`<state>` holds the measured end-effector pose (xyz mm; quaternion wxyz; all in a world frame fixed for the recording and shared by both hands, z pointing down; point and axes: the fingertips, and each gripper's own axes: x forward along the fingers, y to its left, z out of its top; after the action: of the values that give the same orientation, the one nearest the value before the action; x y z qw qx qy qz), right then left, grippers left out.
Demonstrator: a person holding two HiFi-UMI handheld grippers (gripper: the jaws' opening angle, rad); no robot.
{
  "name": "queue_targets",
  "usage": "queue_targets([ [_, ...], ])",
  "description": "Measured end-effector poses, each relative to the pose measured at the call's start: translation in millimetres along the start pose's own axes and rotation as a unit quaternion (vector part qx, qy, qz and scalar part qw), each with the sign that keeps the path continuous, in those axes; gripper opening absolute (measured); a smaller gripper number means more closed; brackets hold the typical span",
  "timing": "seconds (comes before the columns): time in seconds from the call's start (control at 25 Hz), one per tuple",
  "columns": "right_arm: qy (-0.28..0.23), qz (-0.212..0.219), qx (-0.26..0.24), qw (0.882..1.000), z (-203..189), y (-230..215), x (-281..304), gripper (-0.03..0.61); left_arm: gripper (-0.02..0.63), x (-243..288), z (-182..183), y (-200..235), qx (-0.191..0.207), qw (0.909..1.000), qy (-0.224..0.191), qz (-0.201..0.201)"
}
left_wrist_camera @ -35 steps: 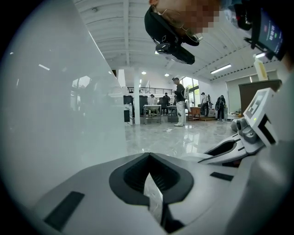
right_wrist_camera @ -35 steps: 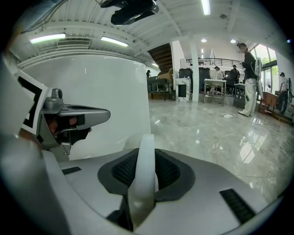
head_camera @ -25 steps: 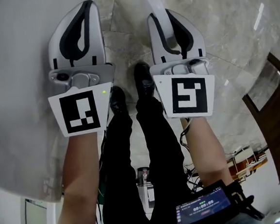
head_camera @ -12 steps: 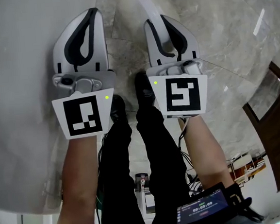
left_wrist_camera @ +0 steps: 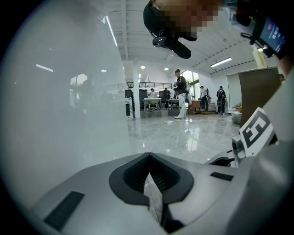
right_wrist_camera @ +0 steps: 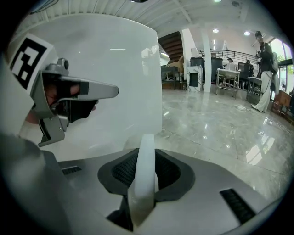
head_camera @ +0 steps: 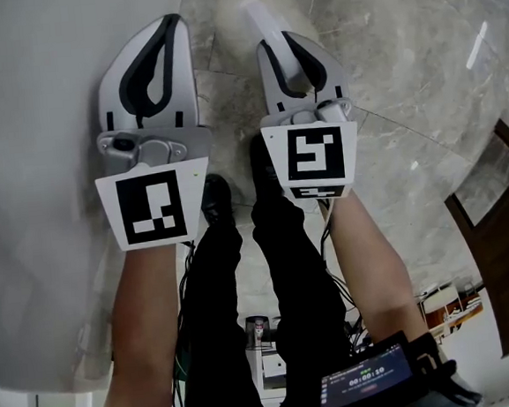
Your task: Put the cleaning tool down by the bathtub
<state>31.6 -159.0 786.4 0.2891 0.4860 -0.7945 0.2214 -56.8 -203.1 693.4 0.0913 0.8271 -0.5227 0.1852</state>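
Note:
The white cleaning tool [head_camera: 261, 20] has a pale handle, and my right gripper [head_camera: 281, 40] is shut on it over the marble floor. The tool's far end is a blurred whitish shape at the head view's top edge. In the right gripper view the handle [right_wrist_camera: 144, 170] stands upright between the dark pads of the right gripper [right_wrist_camera: 146, 152]. The big white bathtub [head_camera: 30, 173] fills the left, and its wall [right_wrist_camera: 115, 82] is just ahead and to the left. My left gripper [head_camera: 171, 23] hangs shut and empty beside the tub wall [left_wrist_camera: 59, 114].
The person's black trousers and shoes [head_camera: 264, 157] stand on the grey marble floor [head_camera: 402, 70] right of the tub. A brown wooden door [head_camera: 506, 247] is at the far right. Far off across the hall are desks and people [left_wrist_camera: 181, 98].
My right gripper has moved forward and slightly left with the tool, and more of the tool's end shows at the top. The left gripper has barely moved.

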Motion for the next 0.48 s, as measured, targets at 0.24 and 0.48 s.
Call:
queue_targets([
  [0.24, 0.004, 0.007, -0.010, 1.000, -3.1, 4.1, 12.8, 0.107, 0.014, 1.1, -4.5, 1.6, 0.000, 1.0000, 0.004, 0.002],
  [0.48, 0.019, 0.023, -0.016, 0.999, -6.8, 4.5, 16.2, 0.175, 0.014, 0.8, -1.6, 2.9, -0.002, 1.0000, 0.001, 0.001],
])
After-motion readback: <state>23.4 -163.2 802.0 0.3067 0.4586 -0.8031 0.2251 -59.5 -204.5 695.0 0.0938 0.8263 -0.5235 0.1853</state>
